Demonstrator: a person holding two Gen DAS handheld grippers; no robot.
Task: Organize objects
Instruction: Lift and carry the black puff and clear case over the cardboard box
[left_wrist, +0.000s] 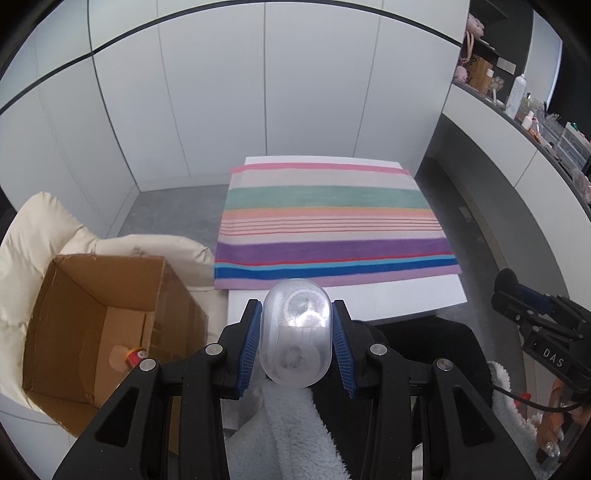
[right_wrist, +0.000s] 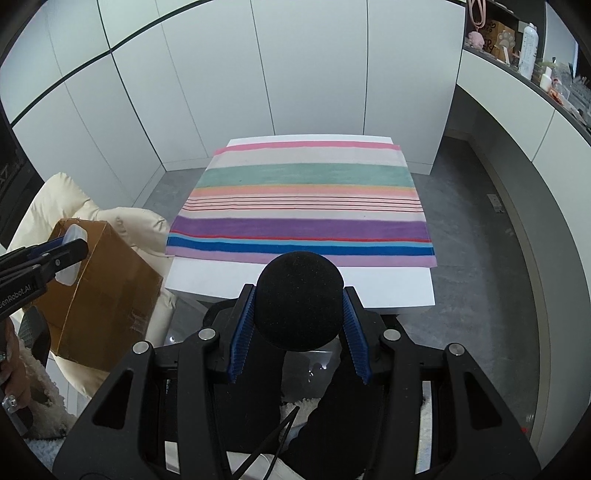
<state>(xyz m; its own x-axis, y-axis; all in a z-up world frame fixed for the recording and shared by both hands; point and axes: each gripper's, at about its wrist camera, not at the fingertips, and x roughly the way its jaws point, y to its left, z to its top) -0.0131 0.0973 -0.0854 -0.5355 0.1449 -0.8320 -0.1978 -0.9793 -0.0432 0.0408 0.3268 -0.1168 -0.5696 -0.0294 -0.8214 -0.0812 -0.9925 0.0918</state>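
We hold a clear plastic capsule case (left_wrist: 294, 338), long axis vertical, in the left gripper (left_wrist: 295, 341); open brown cardboard box (left_wrist: 99, 325) lies at 9 o'clock, nearer this hand. Right gripper (right_wrist: 298, 317) clamps a black foam-tipped microphone (right_wrist: 299, 301).

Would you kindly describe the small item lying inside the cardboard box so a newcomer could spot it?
Left of the white table with the striped towel, an open cardboard box sits on a cream cushion. At its bottom lies a small red-orange item, the only brightly coloured thing against the brown cardboard.
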